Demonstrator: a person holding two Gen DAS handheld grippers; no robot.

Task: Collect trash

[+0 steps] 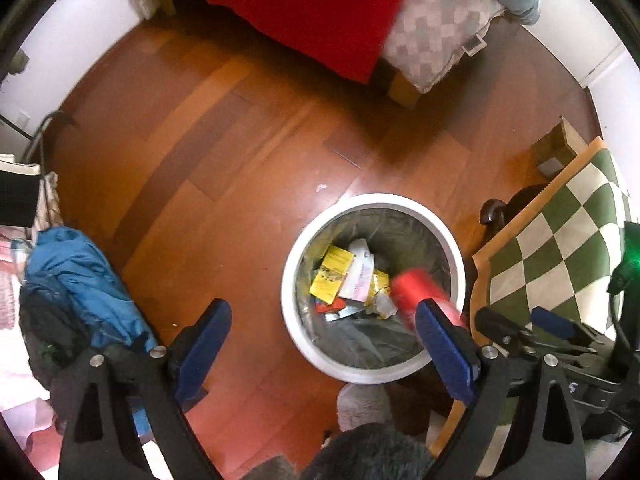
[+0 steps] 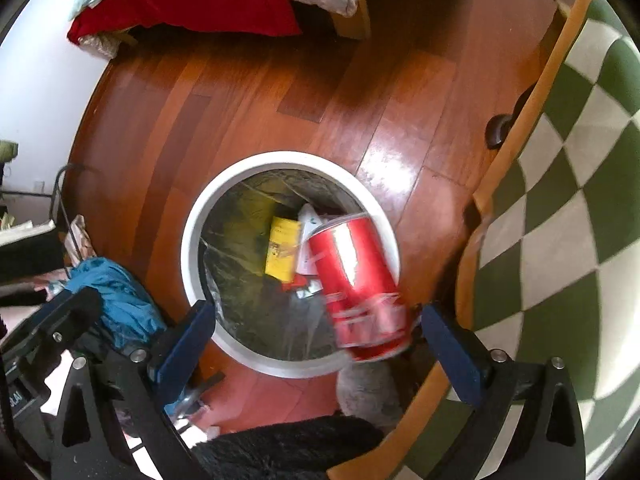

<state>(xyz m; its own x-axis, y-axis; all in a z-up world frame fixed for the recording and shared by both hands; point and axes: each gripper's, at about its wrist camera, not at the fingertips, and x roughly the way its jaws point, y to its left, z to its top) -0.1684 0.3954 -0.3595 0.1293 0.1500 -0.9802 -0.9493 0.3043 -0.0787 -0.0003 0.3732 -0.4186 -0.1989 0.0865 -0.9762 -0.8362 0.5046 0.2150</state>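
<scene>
While both cameras look steeply down at the wooden floor (image 1: pixel 240 128), each shows the white round bin (image 1: pixel 290 280) from a different side. Left wrist view: the left gripper (image 1: pixel 324 344) has its blue-padded jaws spread wide with nothing between them; the bin sits ahead and to the right, lined with a dark bag and holding yellow packets (image 1: pixel 334 276) and white paper scraps (image 1: pixel 362 276). A blurred red can (image 1: pixel 416 288) appears over the bin's right inner edge, just past the right-hand pad. At far right part of the other gripper shows above a green-and-white chequered rug (image 1: pixel 568 240).

Right wrist view: the right gripper (image 2: pixel 316 342) likewise stands wide apart, its pads clear of the red can (image 2: pixel 356 280), which hangs blurred and tilted between them over the bin's near rim (image 2: pixel 192 240). Only here are the can's white lettering and silver top legible.

A blue jacket (image 1: pixel 84 280) lies left of the bin; a bed with a red blanket (image 1: pixel 304 4) stands beyond.
</scene>
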